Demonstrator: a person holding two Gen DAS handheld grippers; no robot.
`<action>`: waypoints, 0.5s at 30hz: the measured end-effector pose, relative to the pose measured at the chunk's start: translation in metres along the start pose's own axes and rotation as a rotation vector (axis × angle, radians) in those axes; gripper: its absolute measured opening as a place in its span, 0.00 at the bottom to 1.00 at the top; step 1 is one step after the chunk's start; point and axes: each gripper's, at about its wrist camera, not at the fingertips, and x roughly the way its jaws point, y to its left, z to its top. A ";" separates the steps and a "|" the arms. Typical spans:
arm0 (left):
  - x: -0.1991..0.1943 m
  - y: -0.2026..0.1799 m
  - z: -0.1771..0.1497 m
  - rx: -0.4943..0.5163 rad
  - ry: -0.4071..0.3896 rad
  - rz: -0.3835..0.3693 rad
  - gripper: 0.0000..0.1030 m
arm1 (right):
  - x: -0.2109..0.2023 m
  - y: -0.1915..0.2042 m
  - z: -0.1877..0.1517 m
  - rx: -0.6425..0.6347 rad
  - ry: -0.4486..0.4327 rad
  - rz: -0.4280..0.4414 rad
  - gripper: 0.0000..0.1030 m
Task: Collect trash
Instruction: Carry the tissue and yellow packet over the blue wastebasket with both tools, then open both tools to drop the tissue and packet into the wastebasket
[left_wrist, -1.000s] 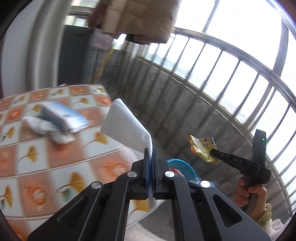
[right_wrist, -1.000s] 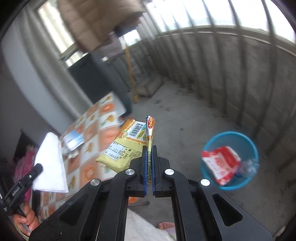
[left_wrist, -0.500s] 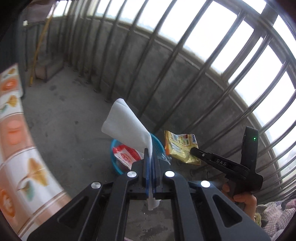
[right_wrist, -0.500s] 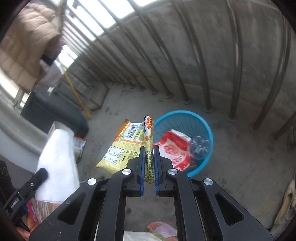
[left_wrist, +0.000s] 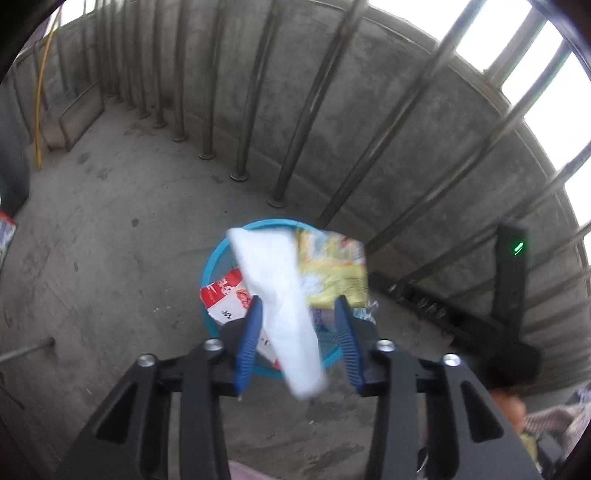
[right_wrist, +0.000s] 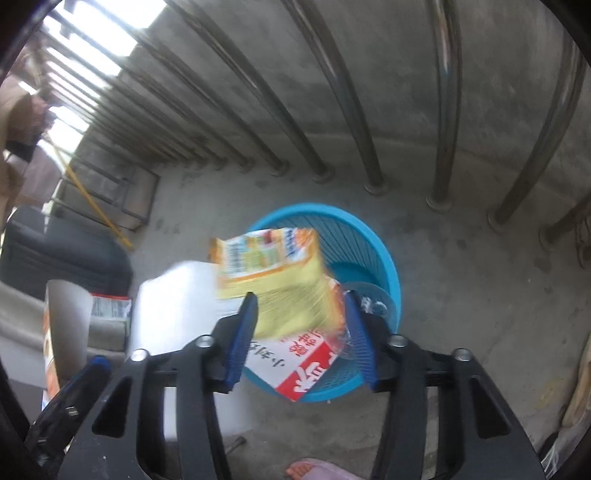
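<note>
Both grippers hang over a blue mesh trash basket (left_wrist: 214, 258) (right_wrist: 373, 240) on the concrete floor. My left gripper (left_wrist: 298, 301) has its jaws opening; a white tissue (left_wrist: 280, 295) drops loose between them, blurred, no pad pressing it. My right gripper (right_wrist: 300, 297) is opening too, and a yellow snack wrapper (right_wrist: 273, 273) (left_wrist: 332, 266) falls free between its jaws above the basket. A red and white packet (left_wrist: 225, 295) (right_wrist: 306, 365) lies in the basket beside crumpled clear plastic (right_wrist: 373, 302). The white tissue (right_wrist: 173, 306) shows at the left in the right wrist view.
Metal railing bars (left_wrist: 255, 92) on a low concrete wall (right_wrist: 369, 92) curve close behind the basket. A yellow pole (right_wrist: 92, 203) and a dark cabinet (right_wrist: 55, 251) stand at the left. The patterned table's corner (right_wrist: 55, 332) is at the lower left. A slippered foot (right_wrist: 314, 469) shows below.
Both grippers swung from the table side down over the basket and their jaws parted. The tissue and the yellow wrapper, clamped before, now fall loose.
</note>
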 end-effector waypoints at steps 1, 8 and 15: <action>-0.002 0.001 -0.003 -0.003 -0.004 -0.009 0.46 | 0.001 -0.002 -0.002 0.010 0.004 -0.003 0.50; -0.042 0.008 -0.014 0.010 -0.053 0.002 0.54 | -0.018 -0.002 -0.014 -0.006 -0.028 0.020 0.61; -0.121 0.017 -0.029 -0.005 -0.175 0.004 0.61 | -0.050 0.013 -0.022 -0.069 -0.080 0.081 0.63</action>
